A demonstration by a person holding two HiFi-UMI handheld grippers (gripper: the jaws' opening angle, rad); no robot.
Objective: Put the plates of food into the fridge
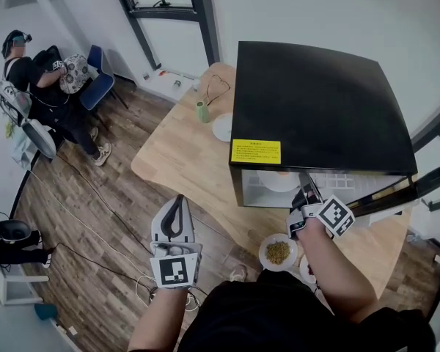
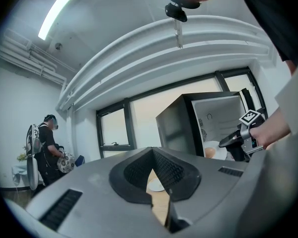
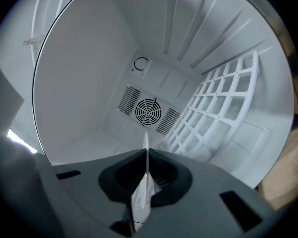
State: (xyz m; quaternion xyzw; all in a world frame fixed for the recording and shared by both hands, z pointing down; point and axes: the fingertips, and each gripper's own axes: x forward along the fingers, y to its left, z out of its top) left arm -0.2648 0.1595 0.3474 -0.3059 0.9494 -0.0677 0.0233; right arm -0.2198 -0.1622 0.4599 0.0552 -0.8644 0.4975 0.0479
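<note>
A mini fridge (image 1: 319,108) stands on the right part of a wooden table (image 1: 176,160), with its door (image 1: 434,182) swung out to the right. A plate of food (image 1: 279,180) is just inside the opening, and the right gripper (image 1: 305,191) is at its near rim. A second plate of food (image 1: 278,253) sits in front of the fridge, near the table's front edge. Another plate (image 1: 222,127) lies left of the fridge, with a cup (image 1: 202,111) beside it. At far left, away from the table, a person (image 1: 40,86) sits by a chair (image 1: 99,79).

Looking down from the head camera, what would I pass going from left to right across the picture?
A seated person → blue chair → left claw → black fridge
</note>
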